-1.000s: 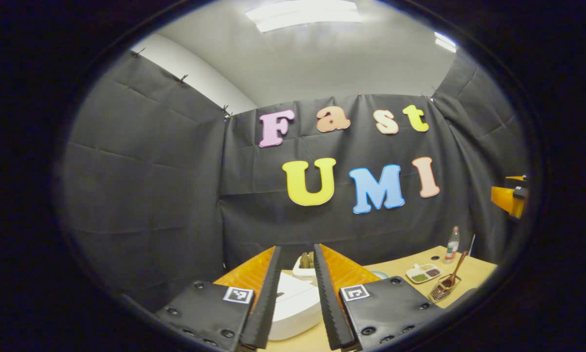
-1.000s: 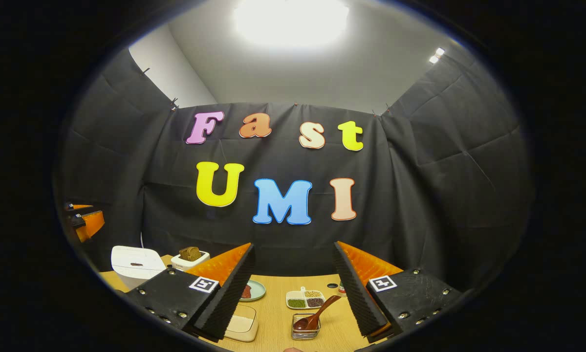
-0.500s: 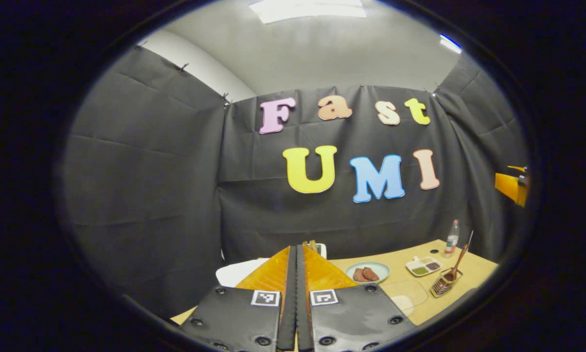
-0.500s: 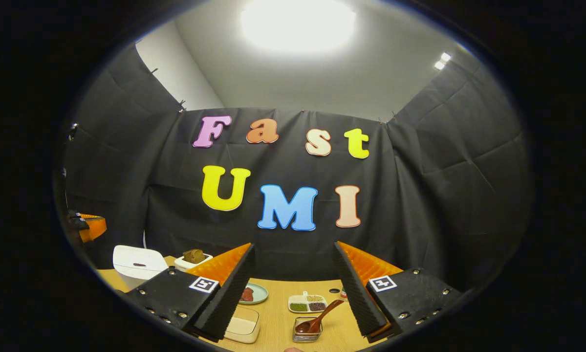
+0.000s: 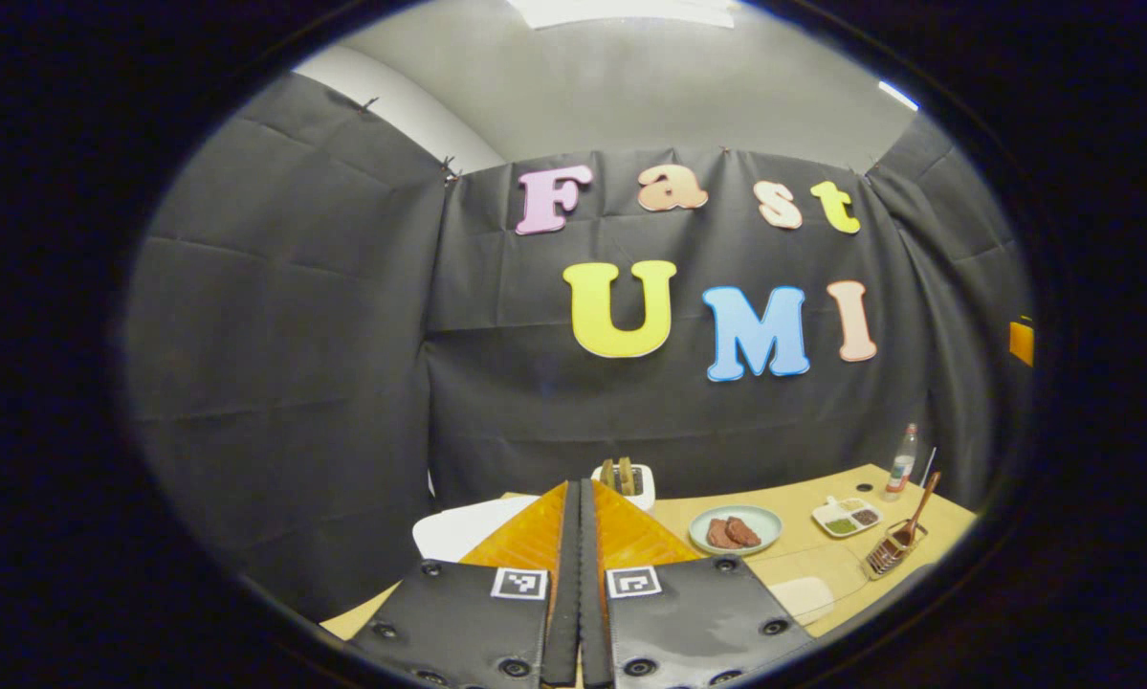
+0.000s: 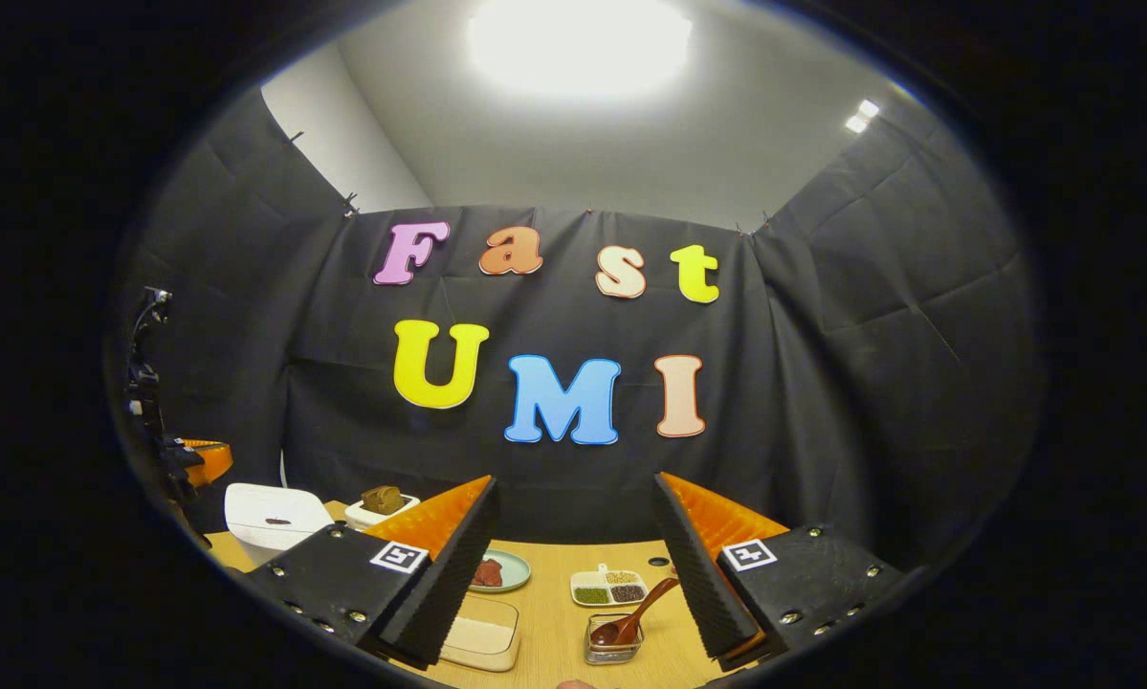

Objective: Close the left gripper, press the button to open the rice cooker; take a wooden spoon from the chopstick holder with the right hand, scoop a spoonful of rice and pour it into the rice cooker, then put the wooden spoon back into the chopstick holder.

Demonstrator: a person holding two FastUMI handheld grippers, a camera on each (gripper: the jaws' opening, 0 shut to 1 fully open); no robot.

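Note:
My left gripper (image 5: 579, 485) is shut with nothing between its fingers. It hovers above the near side of the white rice cooker (image 5: 453, 529), whose lid is down and which it partly hides. In the right gripper view the rice cooker (image 6: 272, 515) stands at the far left with the left gripper (image 6: 205, 459) just above it. My right gripper (image 6: 573, 486) is open and empty, raised over the table. Below and ahead of it the wooden spoon (image 6: 635, 612) leans in the chopstick holder (image 6: 614, 643). A clear box of rice (image 6: 482, 639) lies to the holder's left.
On the wooden table (image 6: 554, 622) sit a plate of meat (image 5: 734, 529), a divided dish of grains (image 6: 609, 587), a white holder with bread (image 6: 382, 501) and a bottle (image 5: 903, 461) at the back. Black cloth walls close in the table.
The left gripper's fingers have shut from open, and it has moved back and up from the rice cooker. The right gripper stays open and has barely shifted.

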